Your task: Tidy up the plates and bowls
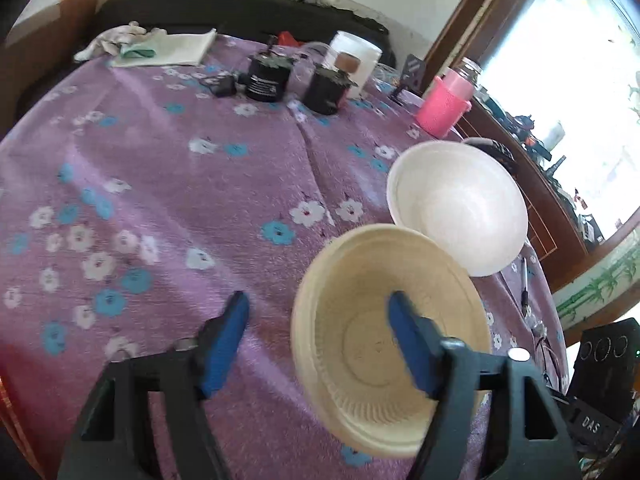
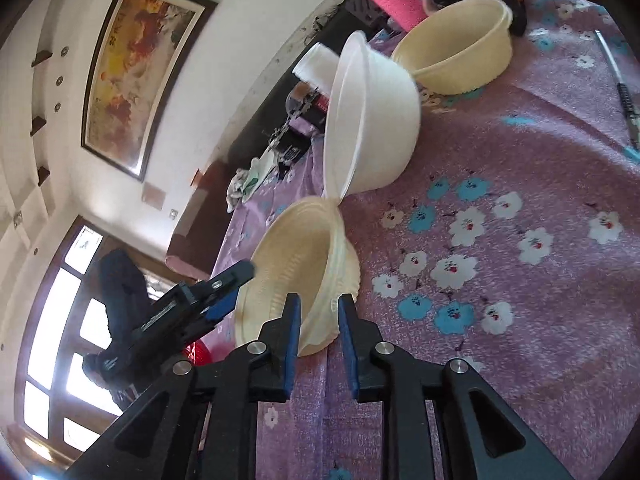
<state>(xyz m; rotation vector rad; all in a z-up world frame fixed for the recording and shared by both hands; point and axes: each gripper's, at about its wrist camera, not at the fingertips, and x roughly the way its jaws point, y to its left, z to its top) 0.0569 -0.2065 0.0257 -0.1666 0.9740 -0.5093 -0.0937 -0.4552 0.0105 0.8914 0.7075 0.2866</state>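
A cream ribbed plate [image 1: 384, 344] sits low right in the left wrist view, with a white bowl [image 1: 460, 208] just behind it on the purple flowered cloth. My left gripper [image 1: 320, 320] is open; its right finger overlaps the plate, its left finger is over bare cloth. In the right wrist view my right gripper [image 2: 318, 320] is shut on the cream plate's [image 2: 296, 264] rim. The white bowl [image 2: 372, 120] stands beyond it, and a cream bowl [image 2: 460, 52] farther back. The left gripper's fingertip [image 2: 232, 280] is at the plate's left edge.
Two black jars [image 1: 268, 76], a white tub [image 1: 352, 60], a pink flask [image 1: 444, 104] and a folded cloth [image 1: 160, 48] stand along the far table edge. A pen [image 2: 624, 92] lies on the right. A cabinet [image 1: 520, 184] stands beyond the table's right edge.
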